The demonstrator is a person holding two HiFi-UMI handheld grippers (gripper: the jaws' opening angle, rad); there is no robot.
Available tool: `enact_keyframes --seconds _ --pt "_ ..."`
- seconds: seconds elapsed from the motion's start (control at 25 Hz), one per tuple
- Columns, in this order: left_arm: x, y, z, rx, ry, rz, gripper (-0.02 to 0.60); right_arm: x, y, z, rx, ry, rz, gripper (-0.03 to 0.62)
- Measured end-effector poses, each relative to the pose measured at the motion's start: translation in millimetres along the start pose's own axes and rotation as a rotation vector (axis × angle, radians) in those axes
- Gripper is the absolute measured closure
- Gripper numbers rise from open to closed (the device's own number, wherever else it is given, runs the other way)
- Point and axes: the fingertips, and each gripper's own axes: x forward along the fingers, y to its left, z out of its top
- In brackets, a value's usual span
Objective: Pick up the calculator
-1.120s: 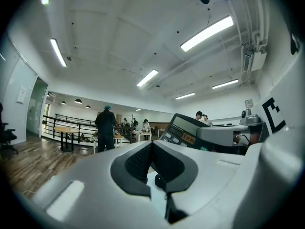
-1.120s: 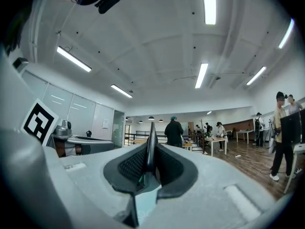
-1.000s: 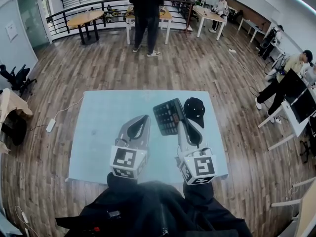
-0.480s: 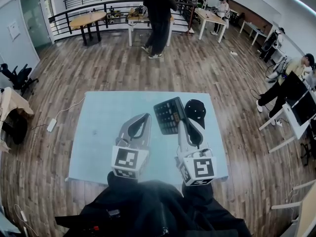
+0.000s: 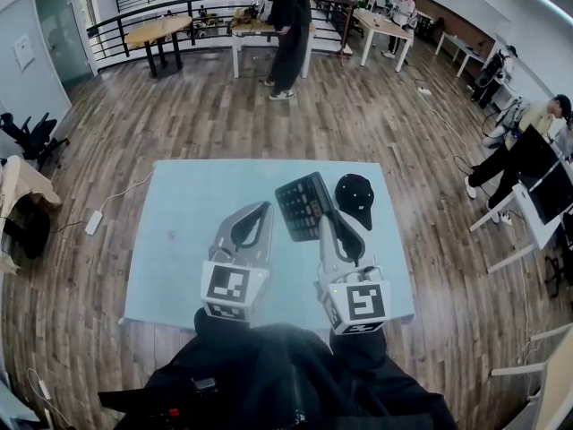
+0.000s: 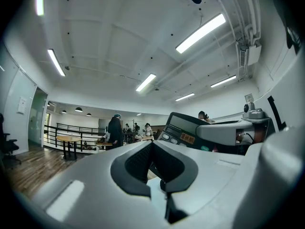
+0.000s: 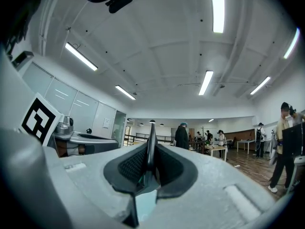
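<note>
The black calculator point(image 5: 303, 206) hangs tilted over the light blue table point(image 5: 188, 231), with my right gripper point(image 5: 328, 224) shut on its near edge. In the right gripper view the calculator point(image 7: 150, 144) shows edge-on as a thin dark blade clamped between the pads, at the right gripper point(image 7: 150, 152). My left gripper point(image 5: 260, 213) is beside it on the left, with its jaws together and nothing between them. From the left gripper view, the left gripper point(image 6: 153, 146) is shut, and the calculator point(image 6: 183, 130) shows its screen and keys at the right.
A black cap point(image 5: 354, 201) lies on the table just right of the calculator. A person point(image 5: 288, 25) stands by desks at the back of the room. More people sit at desks along the right side. Wooden floor surrounds the table.
Both grippers and the calculator have stayed almost where they were. The person at the back has walked to the right.
</note>
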Motion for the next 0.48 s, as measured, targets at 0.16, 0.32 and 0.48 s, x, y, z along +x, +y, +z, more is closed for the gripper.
enact_keyframes --seconds 0.16,0.32,0.48 --pt "-0.8 -0.8 0.6 -0.003 0.007 0.000 0.580 -0.2 -0.1 1.3 -0.005 0.003 -0.003 0.545" --pt "-2.8 -2.7 1.9 -0.001 0.006 -0.004 0.580 -2.2 3.1 5.8 -0.012 0.003 -0.001 0.545" --pt "-4.0 -5.5 2.3 0.004 0.012 -0.009 0.580 -4.5 4.0 6.6 -0.018 0.005 -0.003 0.545"
